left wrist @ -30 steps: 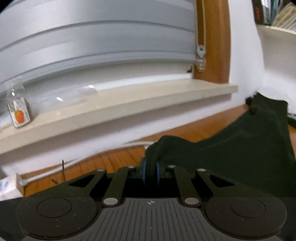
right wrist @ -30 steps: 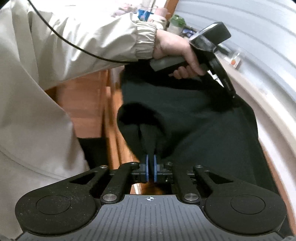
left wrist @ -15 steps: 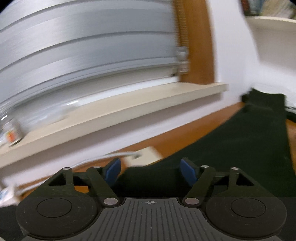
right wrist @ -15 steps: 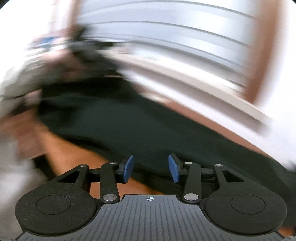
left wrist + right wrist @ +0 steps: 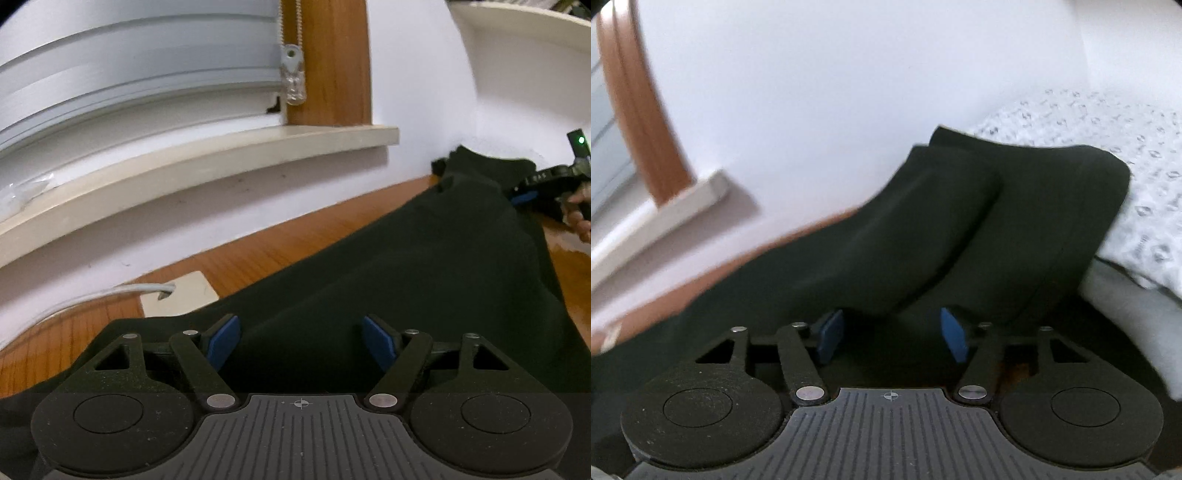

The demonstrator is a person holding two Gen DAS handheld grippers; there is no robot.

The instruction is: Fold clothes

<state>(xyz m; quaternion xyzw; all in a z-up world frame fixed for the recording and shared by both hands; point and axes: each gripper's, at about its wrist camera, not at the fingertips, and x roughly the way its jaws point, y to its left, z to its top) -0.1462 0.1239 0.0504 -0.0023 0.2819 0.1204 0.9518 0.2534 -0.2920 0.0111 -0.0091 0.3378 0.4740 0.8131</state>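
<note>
Left hand-held gripper point(image 5: 302, 341) released, right hand-held gripper point(image 5: 892, 334) opening over the black trousers point(image 5: 424, 266) on the wooden floor point(image 5: 288, 243), so regrip the hem squarely

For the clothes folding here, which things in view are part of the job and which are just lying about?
Part of the job:
- dark garment, spread on the wooden floor
- left gripper, open
- right gripper, jaws opening, nothing gripped

Lying about:
- white cable
- window sill
- patterned bedding

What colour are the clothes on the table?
Black clothes, clearest in the left wrist view.
</note>
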